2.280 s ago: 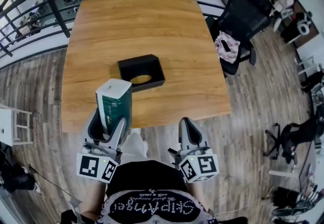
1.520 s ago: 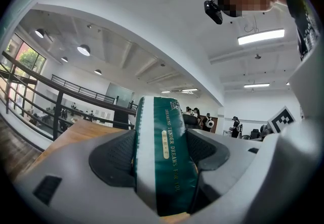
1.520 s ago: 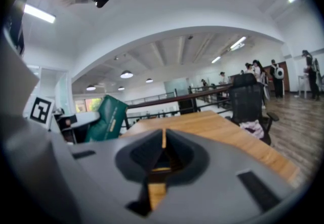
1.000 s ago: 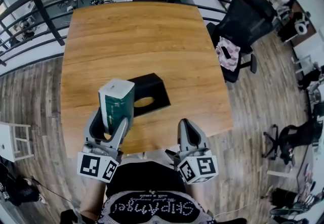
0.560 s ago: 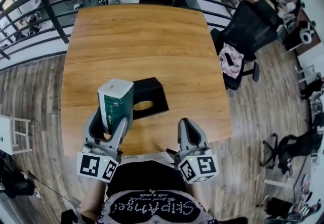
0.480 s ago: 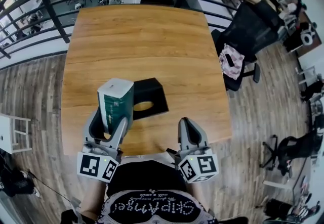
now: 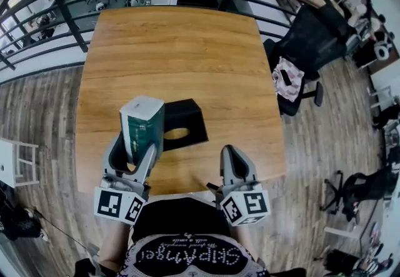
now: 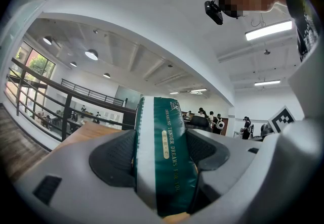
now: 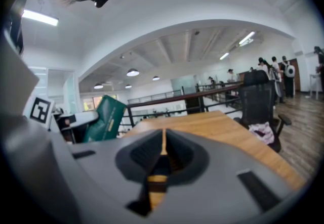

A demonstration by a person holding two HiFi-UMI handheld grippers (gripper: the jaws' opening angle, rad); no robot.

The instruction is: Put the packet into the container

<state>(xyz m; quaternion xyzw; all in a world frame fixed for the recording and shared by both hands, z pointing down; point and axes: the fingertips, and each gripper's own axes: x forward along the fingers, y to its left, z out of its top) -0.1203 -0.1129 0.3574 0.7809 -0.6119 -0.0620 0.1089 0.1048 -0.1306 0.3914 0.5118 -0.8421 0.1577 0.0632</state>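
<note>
Left tool (image 7: 134, 146) is clamped on a tall green packet with white edges and a white top (image 7: 142, 120), its two grey jaws pressing the packet's broad faces from either side. The left gripper view shows the dark pads flat against the green wrapper, with gold lettering running down it. The packet stands upright in that grip, its top toward the head camera, raised over the near left part of the square light-wood desk (image 7: 175, 50). Just to its right on the desk sits the black square container (image 7: 189, 114) with an oval opening in its top. From the head view the packet covers the container's left edge, but how high it hangs above the desk cannot be told. The packet is outside the container. Further right, the right tool (image 7: 231, 152) is held over the near edge of the desk, well apart from the container. Its jaws are pressed together, and only a thin seam shows between them in the right gripper view. Each tool carries a white cube with black square markers at its rear, close to the person's black shirt with white lettering (image 7: 187, 256). Beyond the desk's right side stands a black office chair (image 7: 309, 22) with a pink and white cloth (image 7: 286, 77) on its seat, on the wood-plank floor (image 7: 325, 132).
</note>
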